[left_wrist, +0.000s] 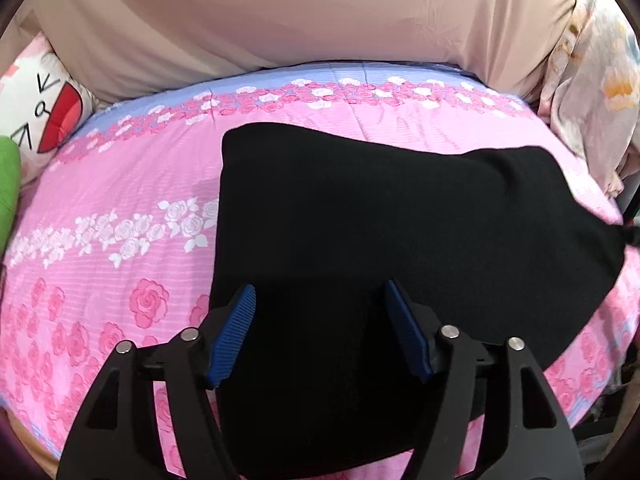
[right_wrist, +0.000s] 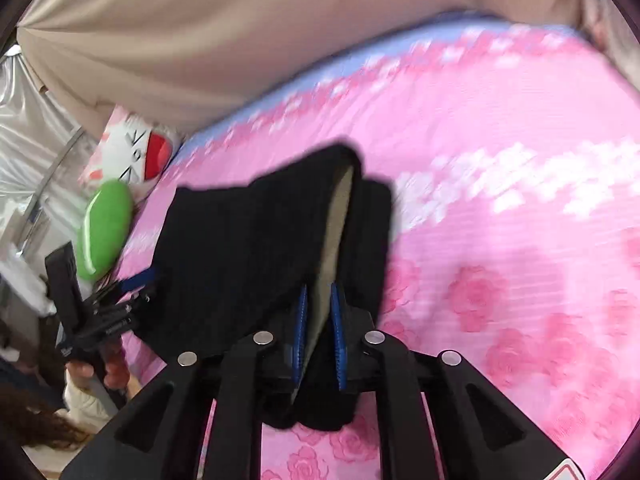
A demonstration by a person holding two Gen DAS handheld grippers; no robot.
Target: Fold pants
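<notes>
Left wrist view: the left gripper [left_wrist: 320, 332] hangs over the black pants [left_wrist: 380, 232], fingers spread wide, nothing between the blue pads [left_wrist: 234, 336]. The pants lie on a pink flowered bedsheet [left_wrist: 120, 208], spread across its middle and right side, with the far edge raised toward the right. The near part of the cloth runs under the gripper down to the bottom of the frame. A beige curtain [left_wrist: 300, 12] hangs behind the bed. A white cartoon pillow [left_wrist: 44, 116] with a red mouth sits at the far left edge, a green cushion [left_wrist: 8, 188] just in front of it. A pale flowered cloth [left_wrist: 588, 88] bunches at the right edge of the bed.

Right wrist view: blurred. The right gripper [right_wrist: 320, 336] has its fingers drawn narrow, clamped on an edge of the pants [right_wrist: 240, 248], a strip of grey lining showing between the blue pads [right_wrist: 339, 340]. The cloth is lifted off the bedsheet [right_wrist: 520, 220] at this end and stretches away to the left. The left gripper [right_wrist: 116, 312] shows at the left edge, at the far end of the pants, with the person's hand [right_wrist: 104, 372] on its handle; whether it touches the cloth cannot be told here. The green cushion [right_wrist: 106, 228] and the cartoon pillow [right_wrist: 136, 156] lie beyond it, the curtain [right_wrist: 240, 32] above.
</notes>
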